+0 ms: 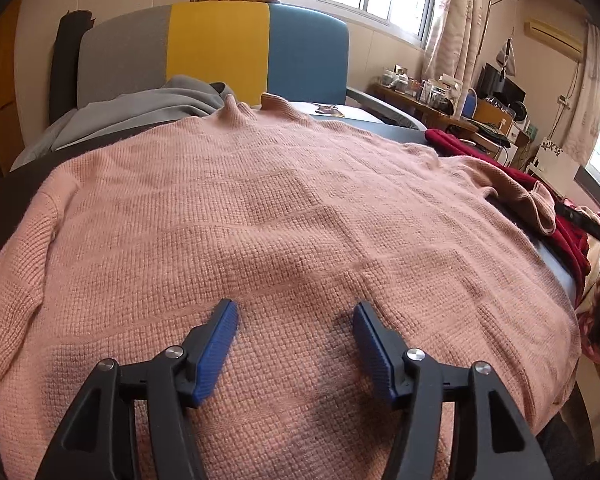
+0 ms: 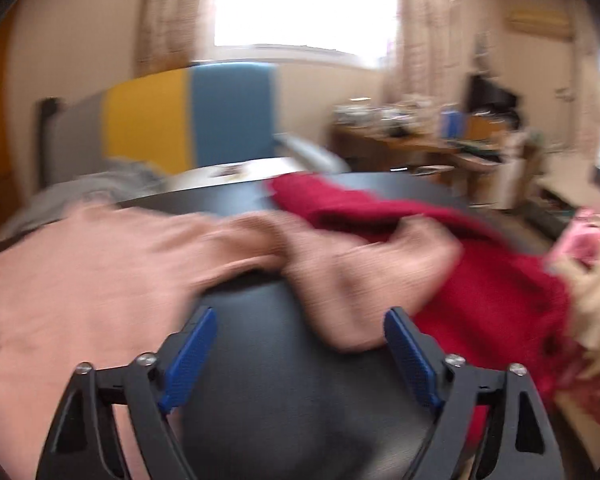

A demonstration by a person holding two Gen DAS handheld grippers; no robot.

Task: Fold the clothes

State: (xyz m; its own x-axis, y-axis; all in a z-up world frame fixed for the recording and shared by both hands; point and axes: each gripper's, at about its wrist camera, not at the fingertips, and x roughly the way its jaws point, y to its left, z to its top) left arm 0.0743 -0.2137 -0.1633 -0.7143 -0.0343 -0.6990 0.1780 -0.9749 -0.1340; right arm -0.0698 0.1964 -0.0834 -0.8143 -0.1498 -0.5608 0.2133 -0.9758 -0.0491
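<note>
A pink knit sweater lies spread flat on the dark table, collar at the far side. My left gripper hovers open over its lower middle, blue pads apart, nothing between them. In the blurred right wrist view, the sweater's right sleeve lies crumpled across the dark table and partly over a red garment. My right gripper stands open just short of the sleeve end, which lies near its right finger. The sweater's body fills the left of that view.
A grey garment lies beyond the collar at the far left. A grey, yellow and blue chair back stands behind the table. A red garment and patterned clothes pile up at the right edge. A cluttered desk sits farther back.
</note>
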